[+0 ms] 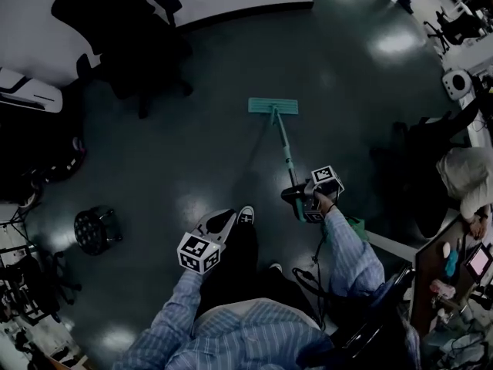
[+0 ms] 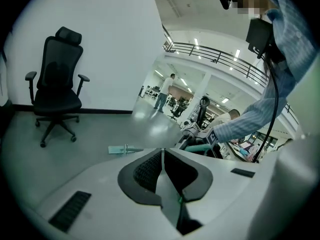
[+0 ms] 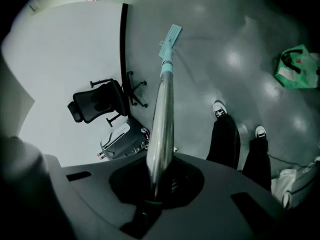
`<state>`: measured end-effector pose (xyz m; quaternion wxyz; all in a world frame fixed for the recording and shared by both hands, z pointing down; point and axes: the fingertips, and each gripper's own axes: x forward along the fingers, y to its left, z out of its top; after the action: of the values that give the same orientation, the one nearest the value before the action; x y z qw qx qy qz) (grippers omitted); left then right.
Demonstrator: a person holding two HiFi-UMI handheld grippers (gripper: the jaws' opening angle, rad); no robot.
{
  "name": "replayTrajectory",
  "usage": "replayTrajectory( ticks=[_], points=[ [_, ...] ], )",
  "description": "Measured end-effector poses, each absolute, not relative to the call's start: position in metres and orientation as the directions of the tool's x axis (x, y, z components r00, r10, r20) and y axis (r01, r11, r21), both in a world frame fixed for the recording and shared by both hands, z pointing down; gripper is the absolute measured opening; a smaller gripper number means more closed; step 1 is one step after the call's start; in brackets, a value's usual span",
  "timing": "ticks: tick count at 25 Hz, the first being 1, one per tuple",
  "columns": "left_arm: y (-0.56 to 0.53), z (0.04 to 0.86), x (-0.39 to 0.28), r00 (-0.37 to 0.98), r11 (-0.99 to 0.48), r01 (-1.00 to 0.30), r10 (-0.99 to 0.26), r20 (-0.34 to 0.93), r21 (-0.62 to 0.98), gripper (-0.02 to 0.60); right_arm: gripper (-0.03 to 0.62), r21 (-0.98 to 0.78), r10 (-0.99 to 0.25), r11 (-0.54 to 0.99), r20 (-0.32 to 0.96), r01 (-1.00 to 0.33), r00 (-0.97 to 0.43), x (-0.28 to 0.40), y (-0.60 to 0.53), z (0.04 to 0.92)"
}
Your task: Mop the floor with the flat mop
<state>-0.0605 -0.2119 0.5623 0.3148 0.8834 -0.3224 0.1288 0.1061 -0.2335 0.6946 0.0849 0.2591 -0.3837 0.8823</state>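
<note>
The flat mop has a teal head (image 1: 273, 105) lying flat on the grey floor ahead of me, with its pole (image 1: 285, 149) slanting back to my right gripper (image 1: 302, 200). That gripper is shut on the pole; in the right gripper view the shiny metal pole (image 3: 161, 121) runs out from between the jaws to the mop head (image 3: 170, 36). My left gripper (image 1: 218, 223) hangs over my legs, away from the mop, its jaws shut on nothing (image 2: 161, 170). The left gripper view shows the mop head (image 2: 124, 149) low on the floor.
A black office chair (image 1: 123, 29) stands by the white wall at the far left. A black round stool (image 1: 95, 230) sits left of me. A desk with clutter (image 1: 454, 272) and a seated person (image 1: 466, 179) are at the right. A green bag (image 3: 295, 66) lies on the floor.
</note>
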Motion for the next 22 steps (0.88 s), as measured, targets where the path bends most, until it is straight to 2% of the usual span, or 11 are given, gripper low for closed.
replayTrajectory(
  ticks=[6,11,22],
  points=[
    [-0.239,0.58,-0.059,0.746,-0.551,-0.665,-0.504,0.434,0.503,0.018,0.02,-0.655,-0.108,-0.687,0.521,-0.316,-0.846,0.117,-0.343,0.71],
    [-0.239,0.599,-0.064,0.74,-0.53,-0.672,-0.5,0.449,0.518,0.018,0.018,-0.656,-0.112,-0.666,0.558,-0.355,-0.822,0.123,-0.42,0.727],
    [-0.25,0.635,-0.101,0.692,-0.434,-0.719,-0.522,0.498,0.543,0.018,0.02,-0.649,-0.133,-0.659,0.599,-0.381,-0.789,0.121,-0.525,0.75]
  ],
)
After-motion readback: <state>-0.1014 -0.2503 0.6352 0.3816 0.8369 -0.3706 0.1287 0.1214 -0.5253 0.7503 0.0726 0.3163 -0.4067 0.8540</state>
